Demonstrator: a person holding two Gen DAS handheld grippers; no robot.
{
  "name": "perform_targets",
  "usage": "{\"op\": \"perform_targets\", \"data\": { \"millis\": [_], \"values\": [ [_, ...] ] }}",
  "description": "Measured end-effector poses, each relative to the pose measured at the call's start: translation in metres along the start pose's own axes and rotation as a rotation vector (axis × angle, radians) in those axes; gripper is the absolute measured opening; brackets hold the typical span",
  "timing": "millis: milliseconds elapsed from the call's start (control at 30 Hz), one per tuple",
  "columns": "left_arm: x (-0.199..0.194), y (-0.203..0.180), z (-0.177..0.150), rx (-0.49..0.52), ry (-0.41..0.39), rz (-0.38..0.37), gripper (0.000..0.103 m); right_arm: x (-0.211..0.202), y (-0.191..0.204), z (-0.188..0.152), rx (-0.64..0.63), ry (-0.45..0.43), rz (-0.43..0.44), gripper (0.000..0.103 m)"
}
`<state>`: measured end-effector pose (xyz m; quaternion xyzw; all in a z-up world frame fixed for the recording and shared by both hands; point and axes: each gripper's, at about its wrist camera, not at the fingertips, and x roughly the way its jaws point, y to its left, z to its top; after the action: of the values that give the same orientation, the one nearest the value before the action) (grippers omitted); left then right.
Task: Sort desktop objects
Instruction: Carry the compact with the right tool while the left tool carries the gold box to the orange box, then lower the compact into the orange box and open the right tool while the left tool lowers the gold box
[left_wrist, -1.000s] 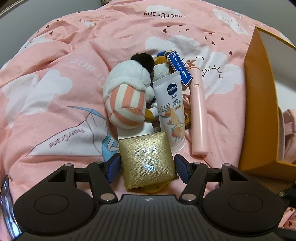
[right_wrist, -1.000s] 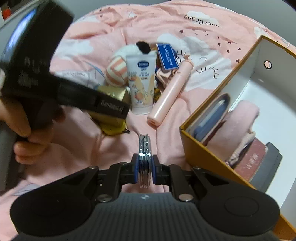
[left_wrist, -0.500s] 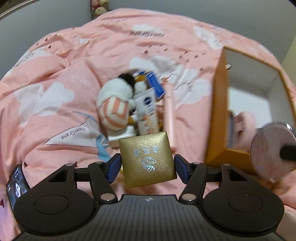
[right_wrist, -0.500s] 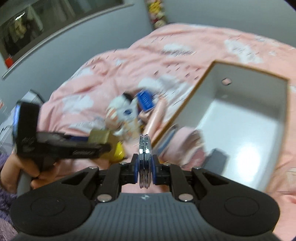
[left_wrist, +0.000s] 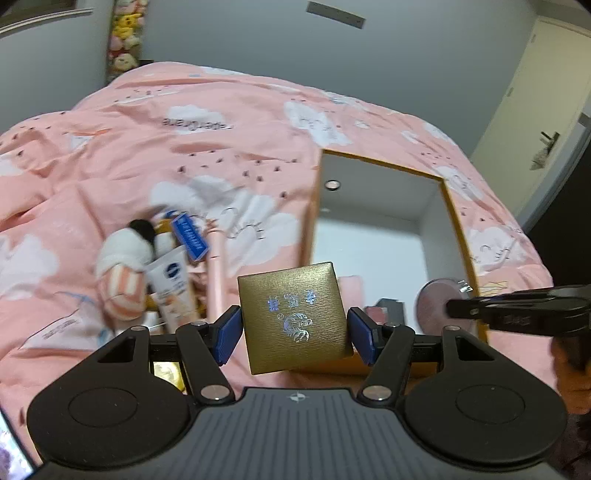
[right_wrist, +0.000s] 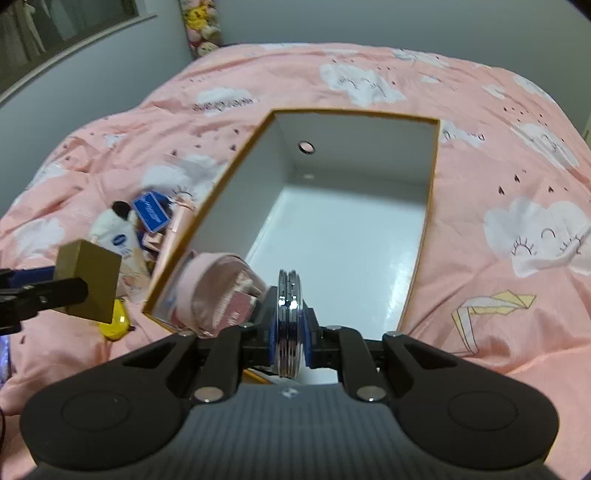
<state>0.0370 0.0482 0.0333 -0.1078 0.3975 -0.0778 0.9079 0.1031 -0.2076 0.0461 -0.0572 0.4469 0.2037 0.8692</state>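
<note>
Pink bedding (left_wrist: 229, 155) with white clouds carries everything, and at the far left of it a small heap is left unsorted: a striped plush toy (left_wrist: 122, 280), a white cream tube (left_wrist: 173, 291), a blue card (left_wrist: 190, 238) and a pale pink stick (left_wrist: 216, 277), all touching or overlapping. Nearer, my left gripper (left_wrist: 294, 334) stands wide, its blue pads pressed to the two sides of a gold box (left_wrist: 293, 315), which hangs clear of the bed, just left of the carton's near corner. Right of that sits the open carton (right_wrist: 430, 177), orange outside and white inside; a pink roll (right_wrist: 210, 280) and some darker flat things lie packed at its near left end, while most of its floor is bare. My right gripper (right_wrist: 290, 334) is nearly closed, pinching a round chrome compact (right_wrist: 290, 321) on edge, directly over the carton's near end. I judge both hands to be in the carrying step. Next, I should lower the compact onto the bare floor and let go, then bring the gold box over the left wall, keeping the two grippers from crowding each other.
</note>
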Motion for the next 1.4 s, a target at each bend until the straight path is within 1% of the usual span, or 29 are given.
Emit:
{"op": "perform_targets", "data": {
  "millis": [100,167,267,433,567,833,933,967,1033,1133,1233,1300,1400],
  "values": [
    [0.006,-0.005,0.004,0.010,-0.004,-0.033,0.072,0.011,0.002,0.001,-0.005,0.016,-0.058,0.014],
    [0.007,-0.007,0.005,0.015,-0.009,-0.047,0.072,0.022,0.000,0.003,0.012,0.056,-0.081,0.014],
    [0.009,-0.009,0.007,0.025,-0.017,-0.071,0.072,0.038,-0.002,0.003,0.038,0.112,-0.087,0.014],
    [0.013,-0.007,0.009,0.027,-0.015,-0.092,0.072,0.061,-0.005,0.002,0.085,0.174,-0.098,0.014],
    [0.018,-0.005,0.009,0.037,-0.013,-0.083,0.072,0.068,-0.007,0.003,0.108,0.200,-0.098,0.015],
    [0.021,-0.007,0.011,0.041,-0.003,-0.107,0.072,0.069,-0.013,0.008,0.146,0.237,-0.075,0.017],
    [0.021,-0.010,0.012,0.048,0.000,-0.116,0.072,0.064,-0.015,0.008,0.168,0.237,-0.051,0.018],
    [0.022,-0.011,0.012,0.048,0.003,-0.119,0.072,0.062,-0.016,0.008,0.177,0.235,-0.040,0.021],
    [0.022,-0.013,0.012,0.050,0.008,-0.122,0.072,0.058,-0.019,0.007,0.197,0.232,-0.001,0.030],
    [0.022,-0.018,0.013,0.059,0.011,-0.118,0.072,0.056,-0.021,0.005,0.211,0.230,0.029,0.030],
    [0.020,-0.024,0.014,0.071,0.008,-0.136,0.072,0.048,-0.024,0.004,0.222,0.199,0.053,0.031],
    [0.019,-0.028,0.016,0.074,0.011,-0.162,0.072,0.038,-0.026,0.004,0.215,0.157,0.055,0.031],
    [0.022,-0.035,0.020,0.073,0.020,-0.216,0.072,0.011,-0.029,0.004,0.182,0.041,0.024,0.036]
  ]
}}
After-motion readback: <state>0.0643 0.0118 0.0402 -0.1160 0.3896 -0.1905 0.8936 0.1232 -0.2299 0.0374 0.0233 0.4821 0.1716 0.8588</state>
